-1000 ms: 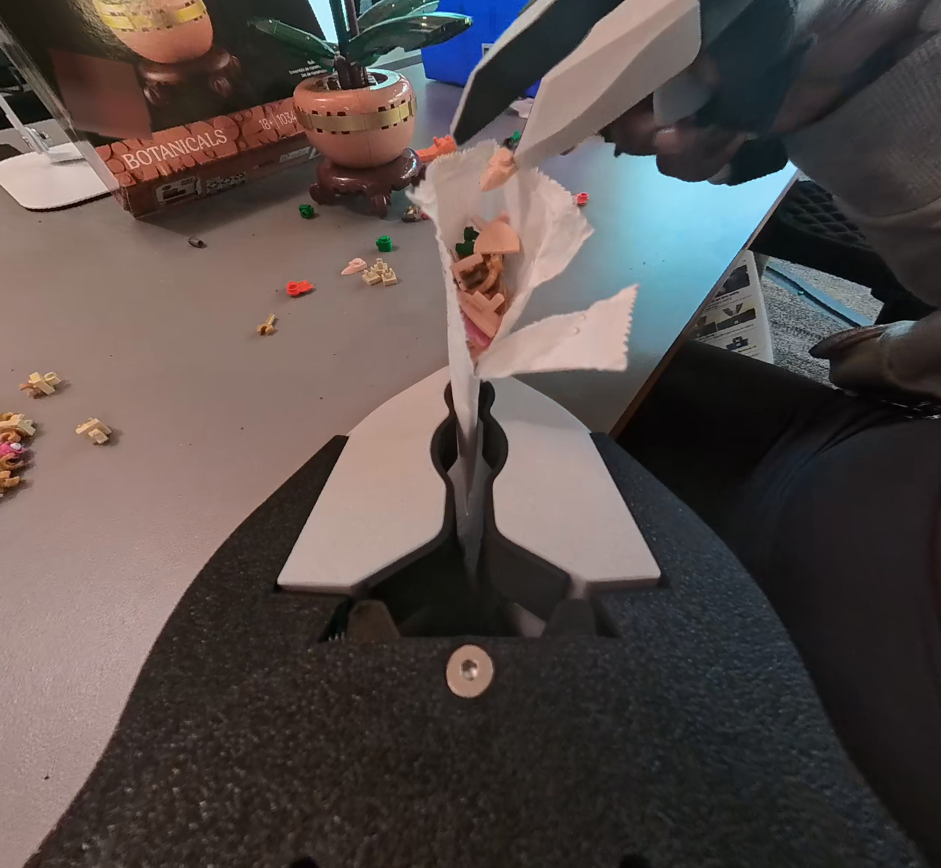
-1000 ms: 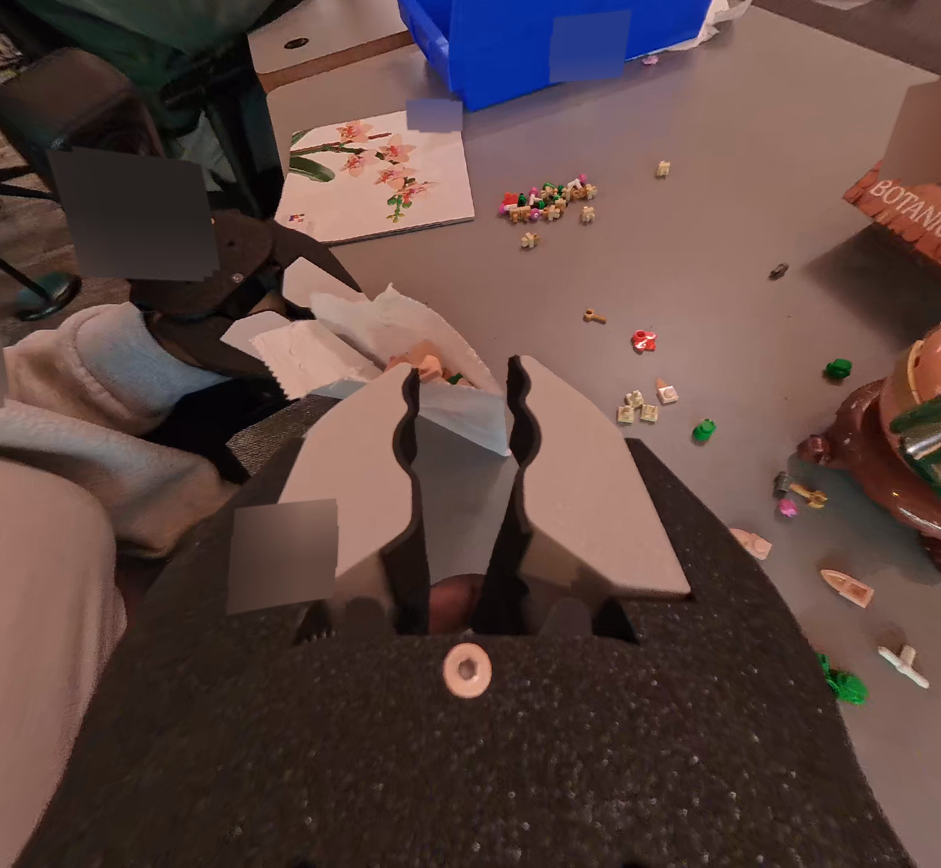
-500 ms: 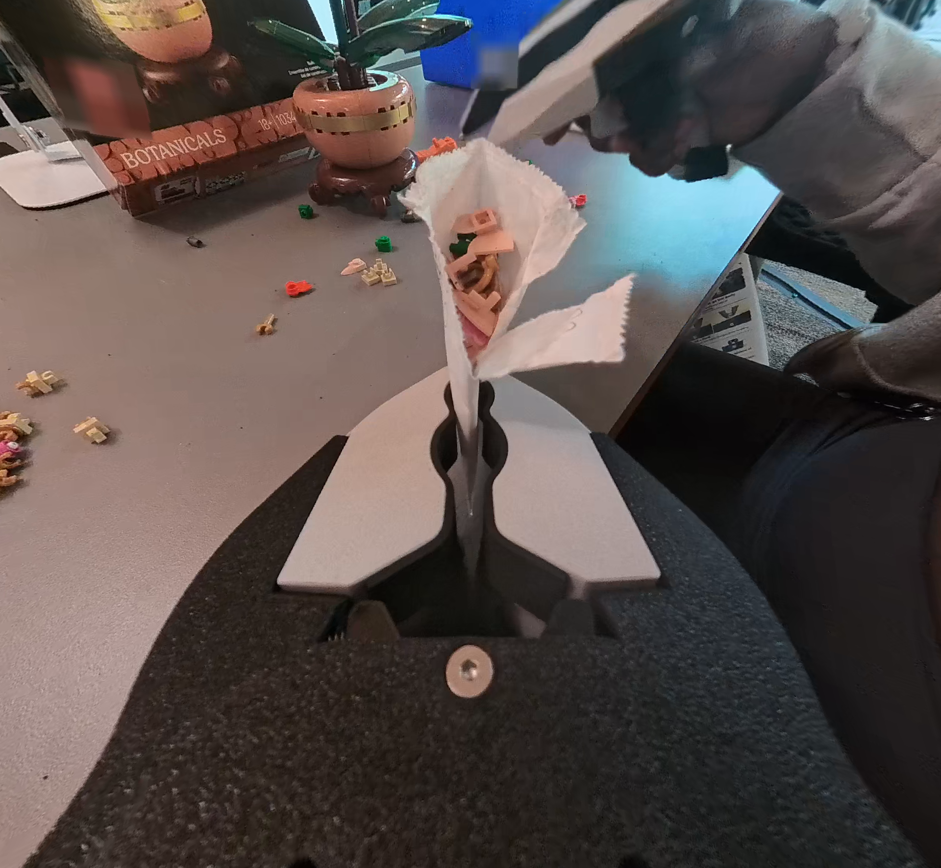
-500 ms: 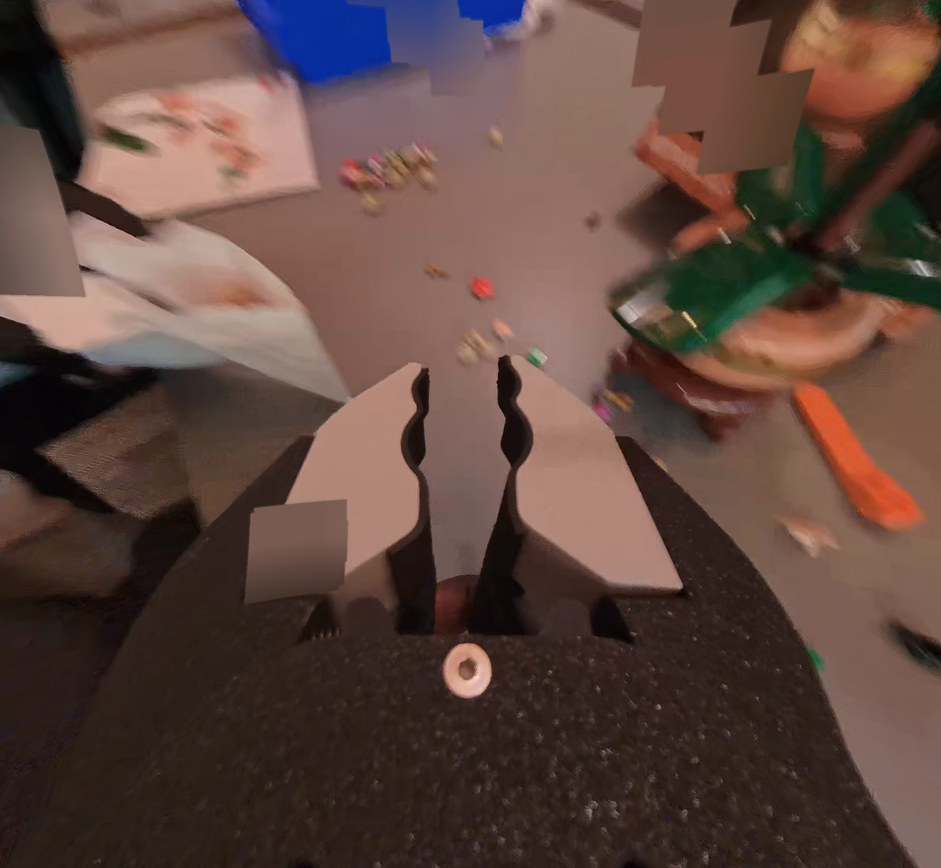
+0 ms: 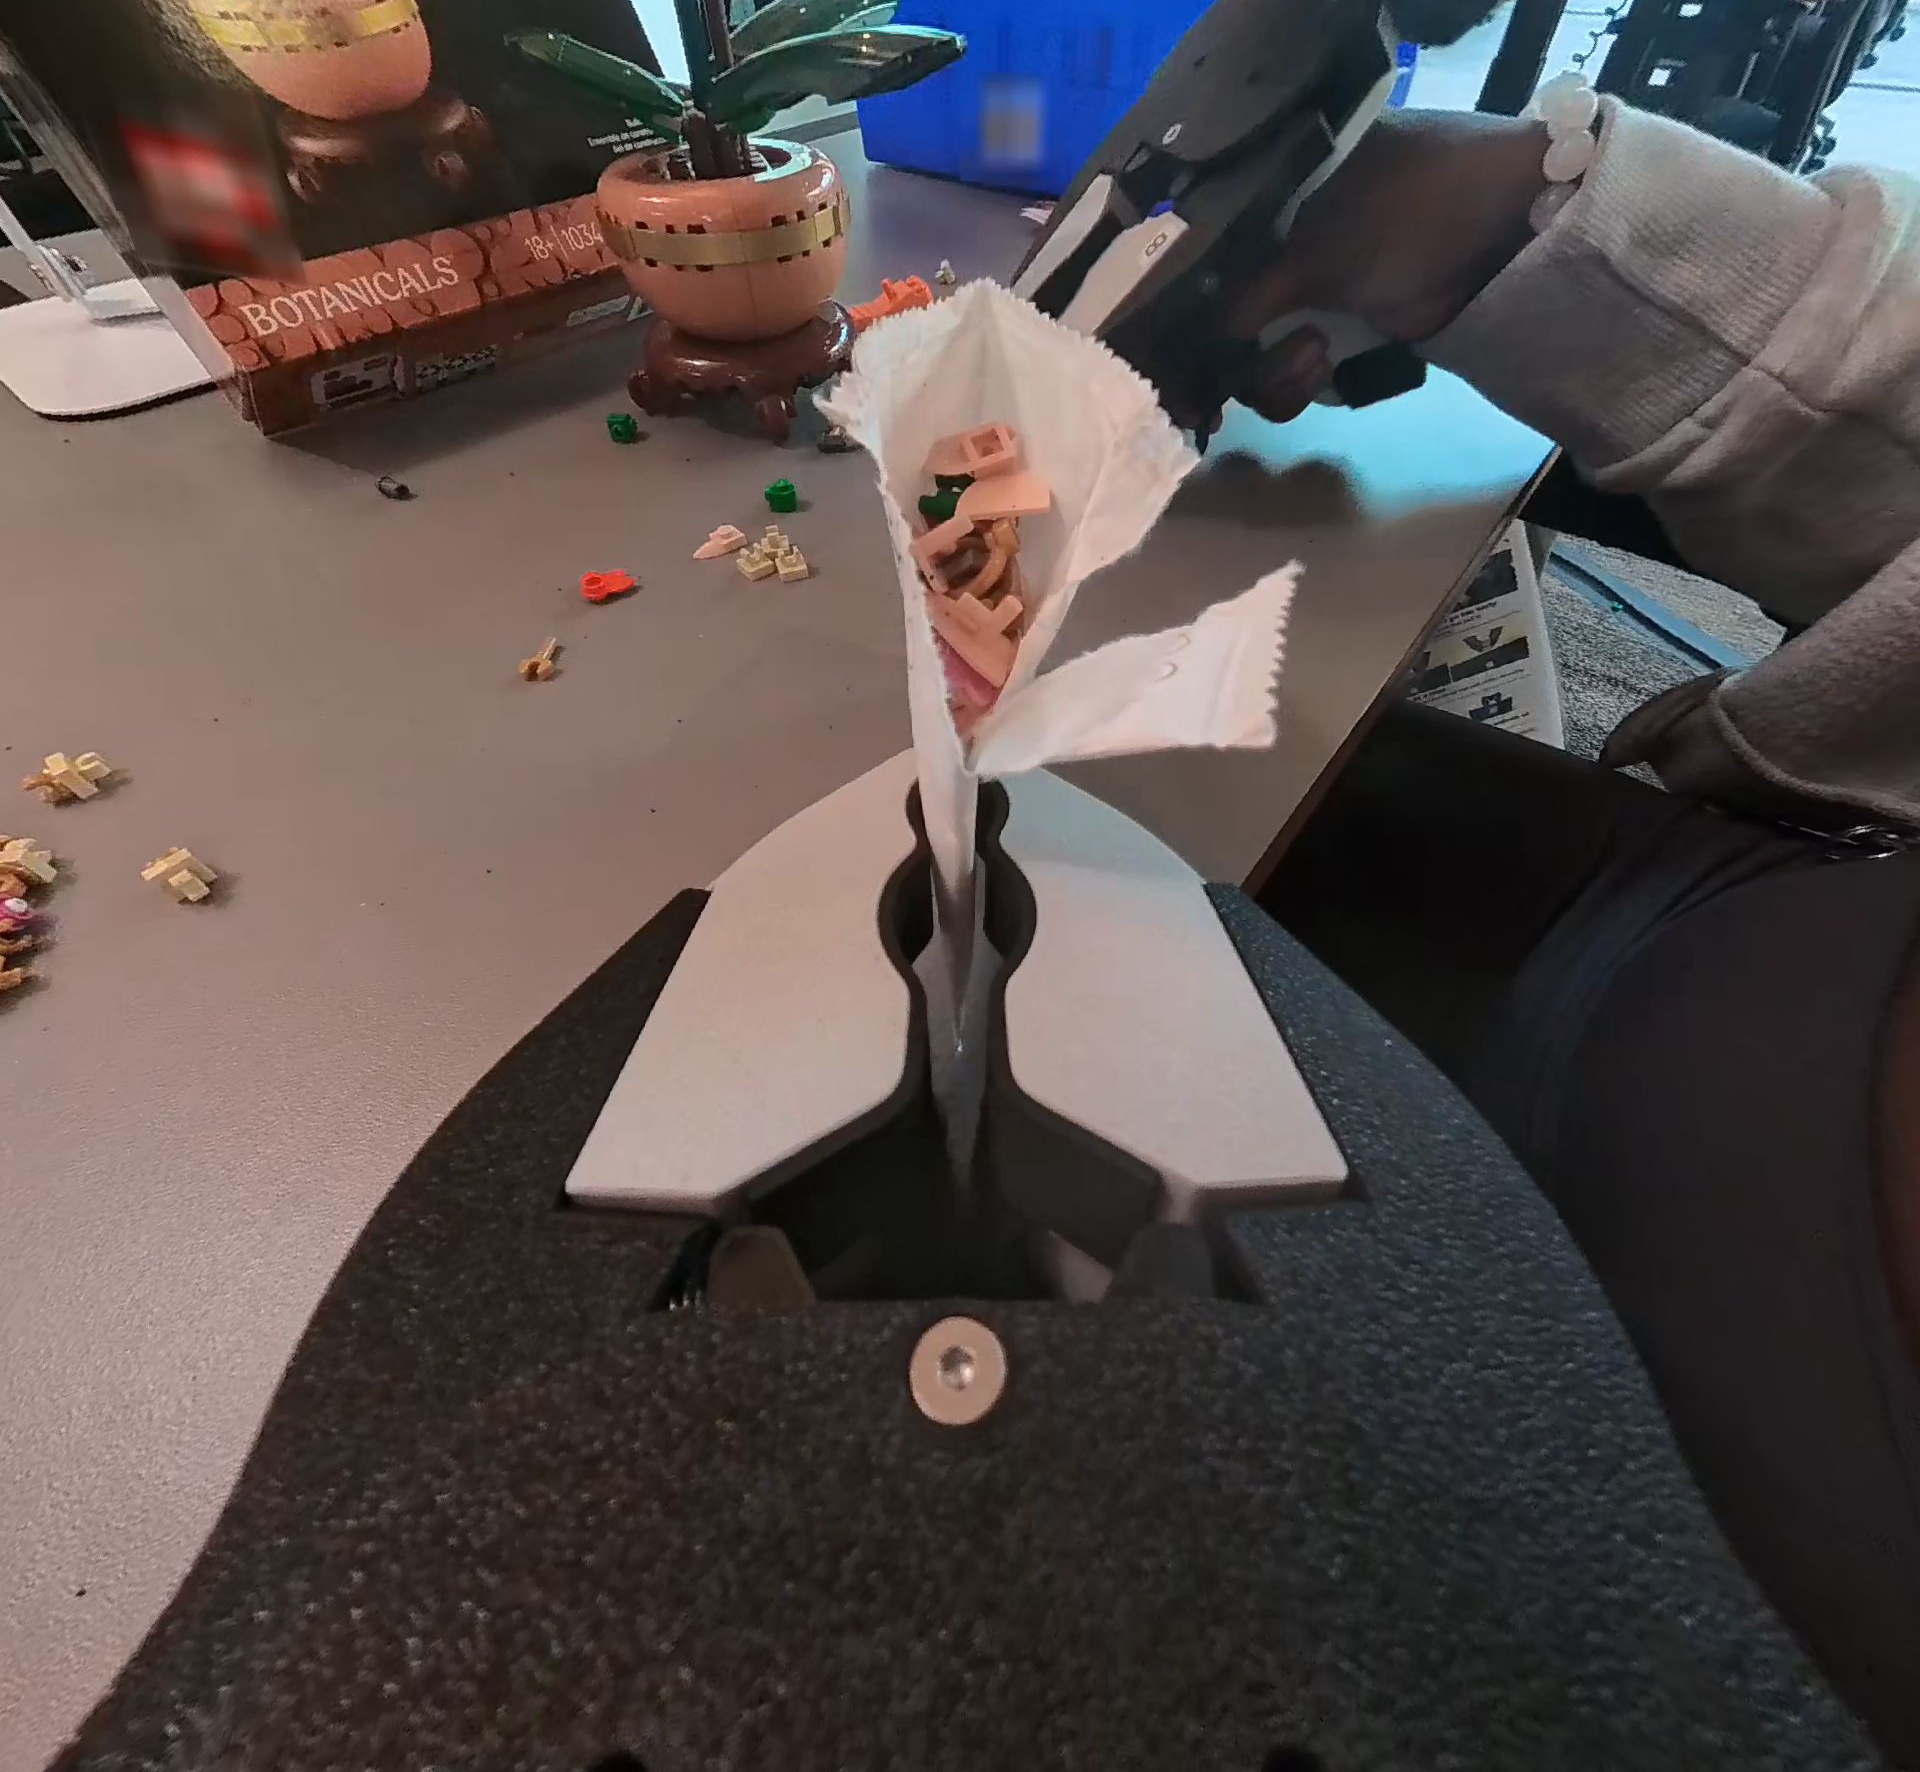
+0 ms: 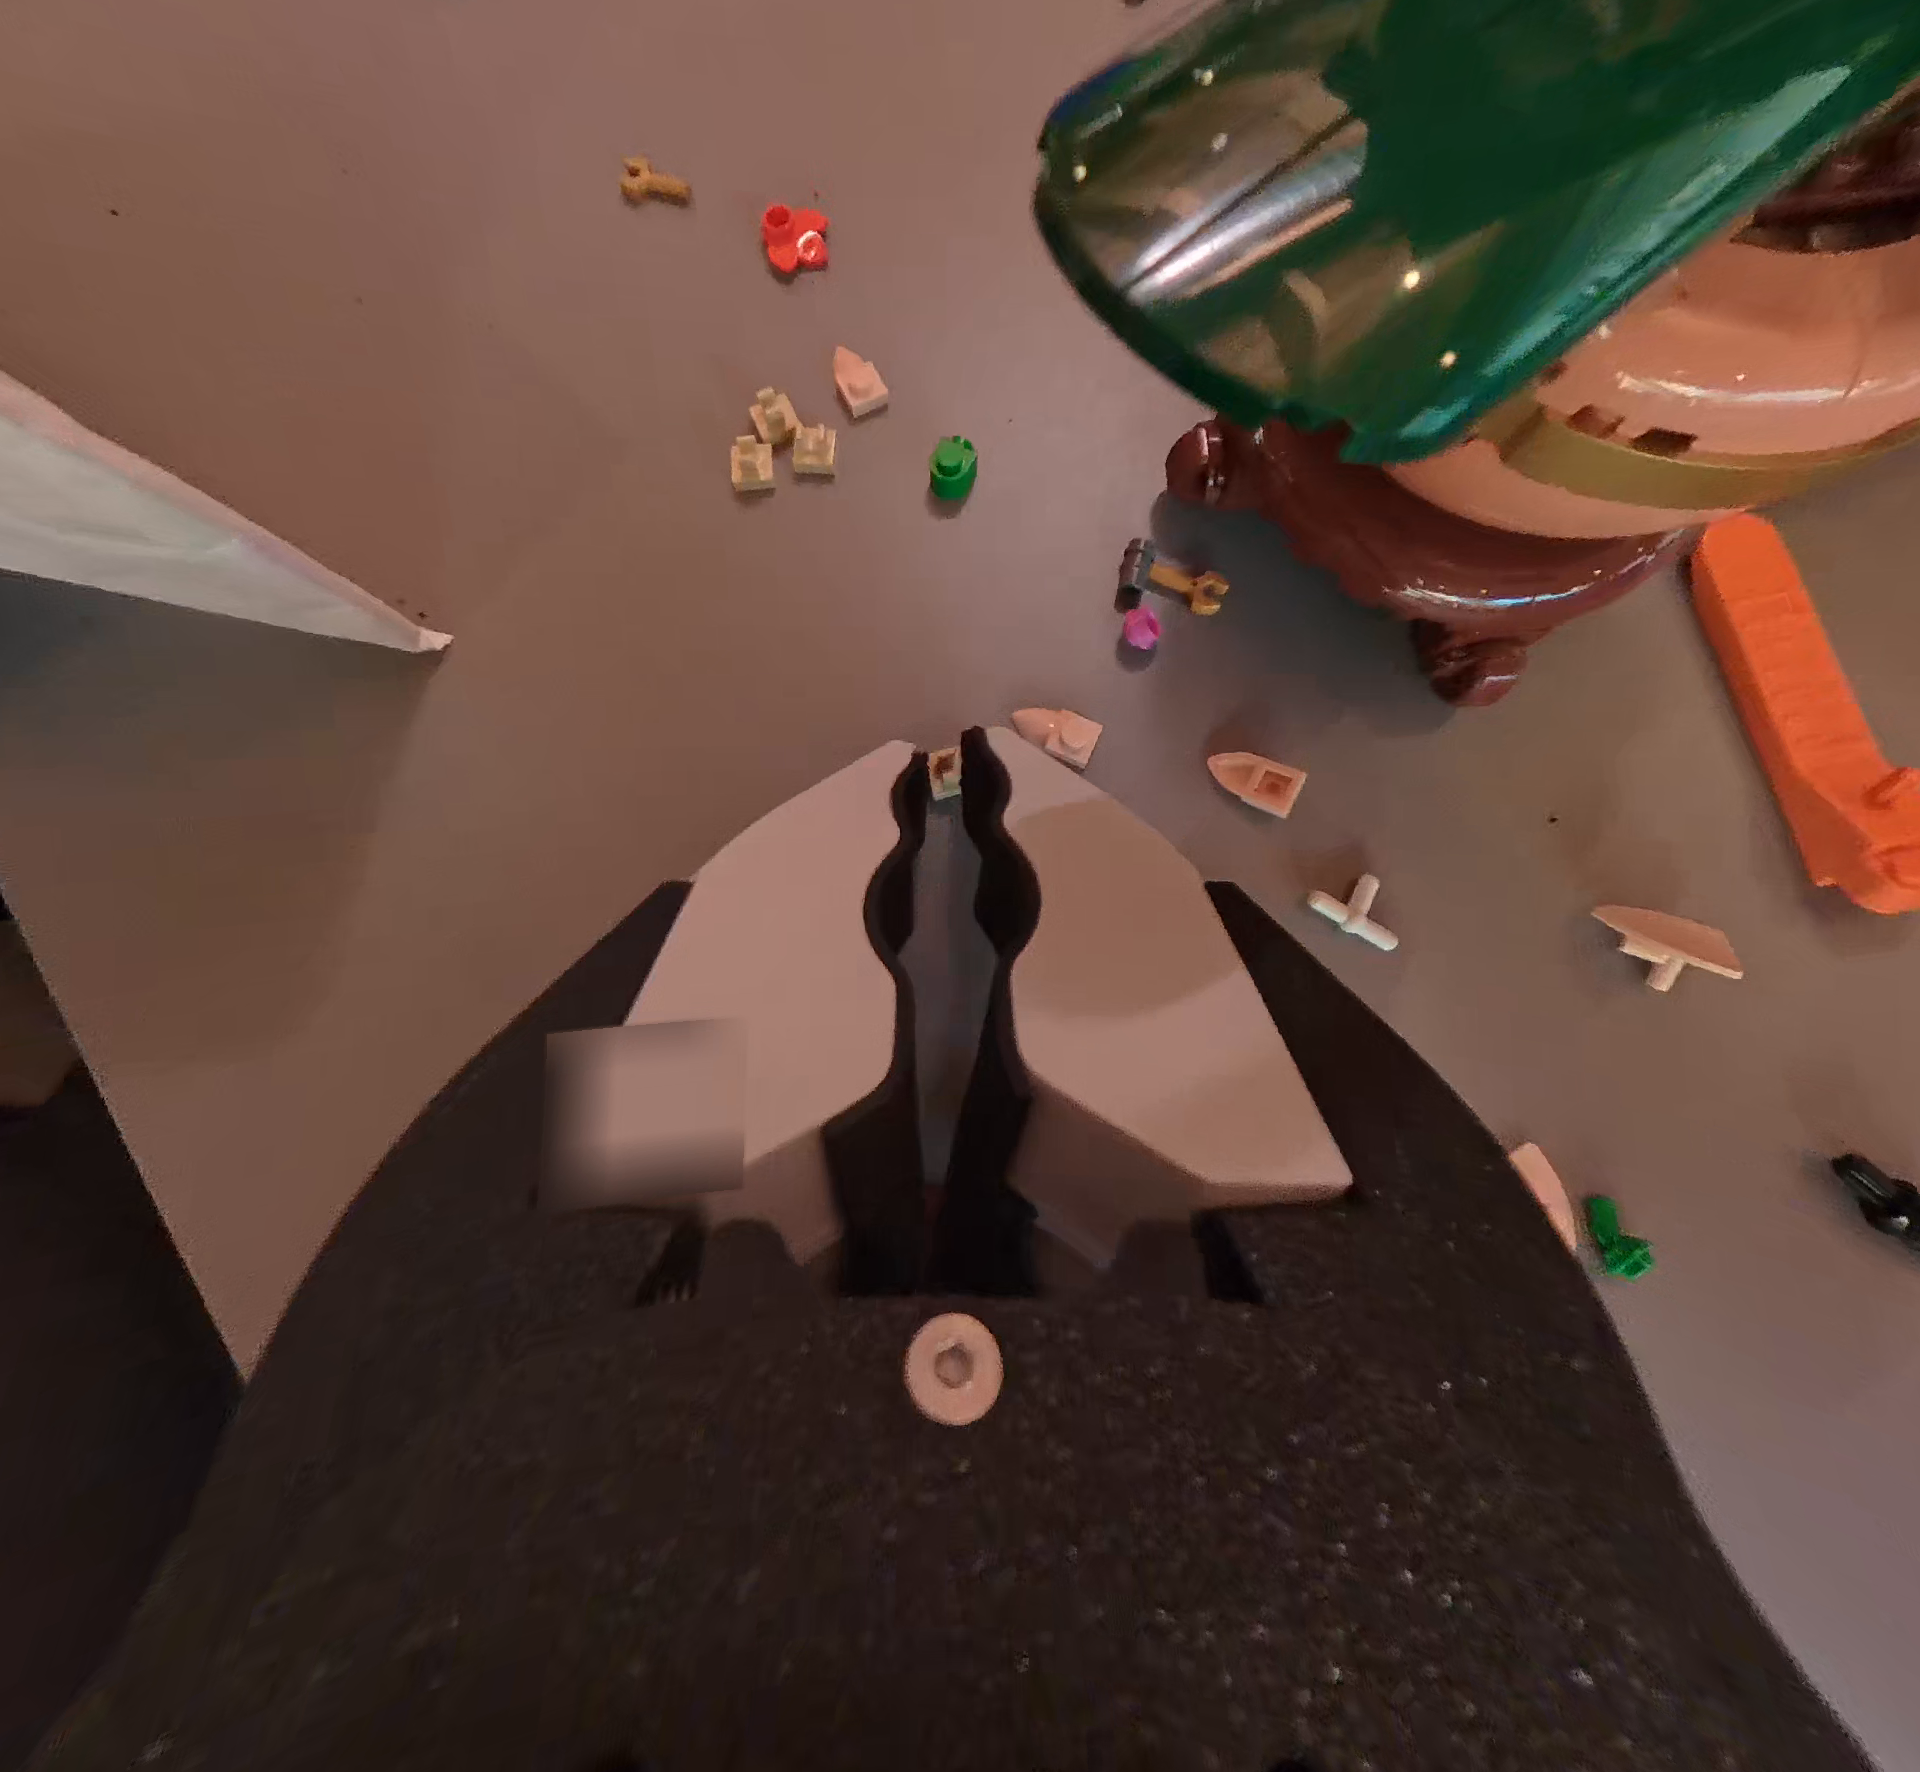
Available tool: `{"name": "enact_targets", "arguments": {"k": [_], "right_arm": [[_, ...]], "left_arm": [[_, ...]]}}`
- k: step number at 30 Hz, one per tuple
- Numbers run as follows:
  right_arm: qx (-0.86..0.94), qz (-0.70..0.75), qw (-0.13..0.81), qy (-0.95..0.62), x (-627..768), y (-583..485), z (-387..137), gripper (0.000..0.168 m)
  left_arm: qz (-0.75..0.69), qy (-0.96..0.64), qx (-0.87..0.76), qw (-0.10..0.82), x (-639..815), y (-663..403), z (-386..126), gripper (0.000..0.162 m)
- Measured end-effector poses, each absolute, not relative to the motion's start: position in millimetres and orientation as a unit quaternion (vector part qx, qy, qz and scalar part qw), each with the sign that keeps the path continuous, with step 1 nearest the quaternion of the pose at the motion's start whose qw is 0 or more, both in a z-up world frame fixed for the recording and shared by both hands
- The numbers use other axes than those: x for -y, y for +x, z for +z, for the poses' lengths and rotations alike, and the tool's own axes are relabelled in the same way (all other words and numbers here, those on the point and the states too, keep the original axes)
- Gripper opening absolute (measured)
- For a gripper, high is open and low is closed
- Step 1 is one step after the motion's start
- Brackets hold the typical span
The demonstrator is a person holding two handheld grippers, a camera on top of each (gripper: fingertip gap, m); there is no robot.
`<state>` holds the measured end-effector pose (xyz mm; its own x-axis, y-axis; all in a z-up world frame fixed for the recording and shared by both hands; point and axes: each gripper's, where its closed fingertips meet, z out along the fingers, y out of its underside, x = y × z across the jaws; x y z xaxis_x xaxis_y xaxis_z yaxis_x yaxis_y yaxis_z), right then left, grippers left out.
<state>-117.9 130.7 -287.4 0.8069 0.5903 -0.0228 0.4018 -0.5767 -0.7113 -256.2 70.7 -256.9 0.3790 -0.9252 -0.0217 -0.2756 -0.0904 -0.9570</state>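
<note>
My left gripper (image 5: pixel 956 818) is shut on the lower end of a torn white paper bag (image 5: pixel 1039 434) and holds it upright above the grey table (image 5: pixel 312 683). Small tan, pink and green bricks (image 5: pixel 977 559) fill the bag's open mouth. My right gripper (image 6: pixel 943 758) is low over the table beside the brick-built flower pot (image 6: pixel 1662 434). Its jaws are nearly together around a small tan brick (image 6: pixel 943 773) at the tips. In the left wrist view the right gripper (image 5: pixel 1034 283) sits just behind the bag's top edge. A corner of the bag (image 6: pixel 208 559) shows in the right wrist view.
Loose bricks lie near the right fingertips: pale pink pieces (image 6: pixel 1257 782), a green stud (image 6: pixel 951 467), a red flower piece (image 6: pixel 795 239). An orange brick separator (image 6: pixel 1787 704) lies right of the pot. A green leaf (image 6: pixel 1455 164) overhangs. The set's box (image 5: pixel 312 112) and a blue bin (image 5: pixel 1039 60) stand behind. It is some 10 cm from my right tips to the brick-built flower pot (image 6: pixel 1662 434).
My right gripper left the bag's mouth, swung down to the table by the pot, and its jaws narrowed around a small tan brick. My left gripper and the bag stayed still.
</note>
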Motion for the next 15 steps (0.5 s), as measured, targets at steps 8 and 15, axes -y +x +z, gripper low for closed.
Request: {"name": "enact_targets", "arguments": {"k": [8, 15], "right_arm": [[0.326, 0.281, 0.491, -0.757, -93, -197, -193, 0.006], [0.401, 0.259, 0.47, -0.742, -80, -243, -197, 0.031]], "left_arm": [[-0.329, -0.663, -0.451, 0.499, -70, -256, -257, 0.004], [-0.324, -0.662, -0.454, 0.501, -70, -257, -257, 0.004]]}}
